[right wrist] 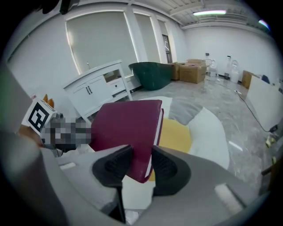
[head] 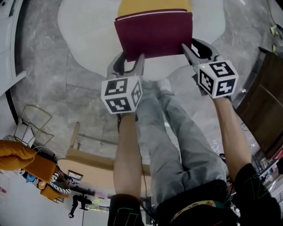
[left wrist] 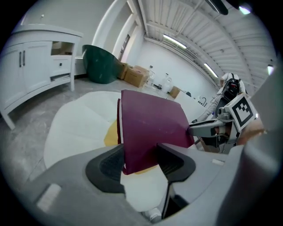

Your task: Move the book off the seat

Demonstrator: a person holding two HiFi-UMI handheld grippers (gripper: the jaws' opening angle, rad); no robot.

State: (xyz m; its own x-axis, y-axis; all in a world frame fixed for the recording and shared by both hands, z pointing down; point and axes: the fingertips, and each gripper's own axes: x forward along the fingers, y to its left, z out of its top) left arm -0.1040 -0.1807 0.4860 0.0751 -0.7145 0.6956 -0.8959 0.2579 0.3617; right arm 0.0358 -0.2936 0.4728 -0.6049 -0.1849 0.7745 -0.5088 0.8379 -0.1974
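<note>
A maroon book lies tilted over the yellow cushion of a white round seat. My left gripper holds the book's near left corner, and my right gripper holds its near right corner. In the left gripper view the book stands between the jaws of the left gripper, with both pads against it. In the right gripper view the book's corner is pinched in the right gripper, above the cushion. Whether the far edge still touches the cushion is hidden.
My legs stand just in front of the seat on a grey marble floor. A dark wooden cabinet is at the right and a wire rack at the left. Beyond the seat are a white sideboard, a green tub and cardboard boxes.
</note>
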